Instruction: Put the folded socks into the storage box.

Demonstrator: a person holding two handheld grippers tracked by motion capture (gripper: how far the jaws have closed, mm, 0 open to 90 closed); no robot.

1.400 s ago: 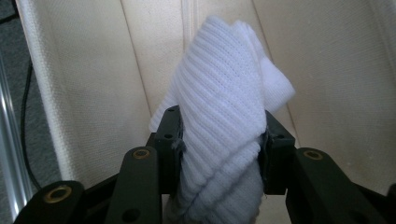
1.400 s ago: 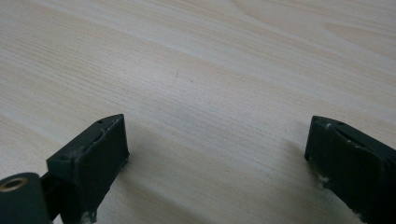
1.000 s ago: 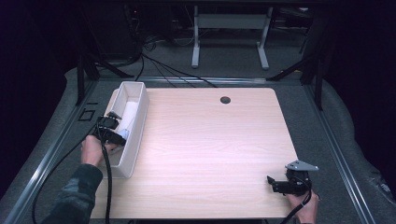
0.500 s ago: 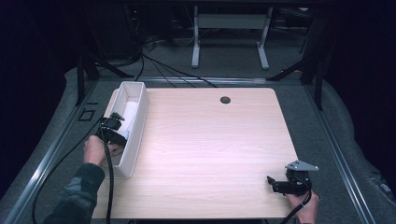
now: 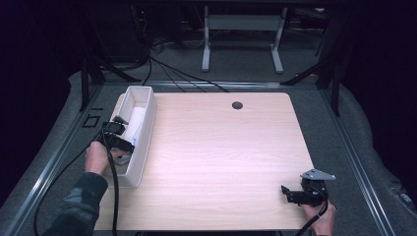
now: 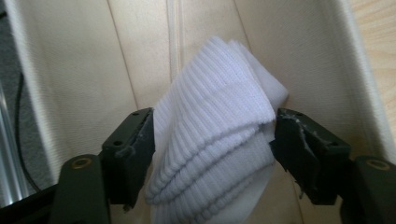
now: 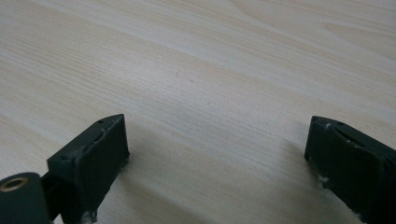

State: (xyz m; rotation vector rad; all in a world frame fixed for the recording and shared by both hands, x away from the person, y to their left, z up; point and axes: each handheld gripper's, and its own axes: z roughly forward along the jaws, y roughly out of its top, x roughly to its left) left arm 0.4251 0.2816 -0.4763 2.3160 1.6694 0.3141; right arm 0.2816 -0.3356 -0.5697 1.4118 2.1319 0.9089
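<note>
Here, my left gripper sits inside white bin at table's left edge — jaws pressing folded white sock from both sides. My right gripper — jaws spread wide, nothing between, low over bare wood near right corner.

My counter is pale wood with rounded corners and a small dark round hole near its far edge. Grey carpet surrounds the counter on every side, with metal rails running along the floor left and right of it. Beyond the counter's far edge, a white metal frame stands on two legs, and black cables trail over the carpet toward it. Farther from the counter the room drops into darkness; light falls mainly on the wood.
</note>
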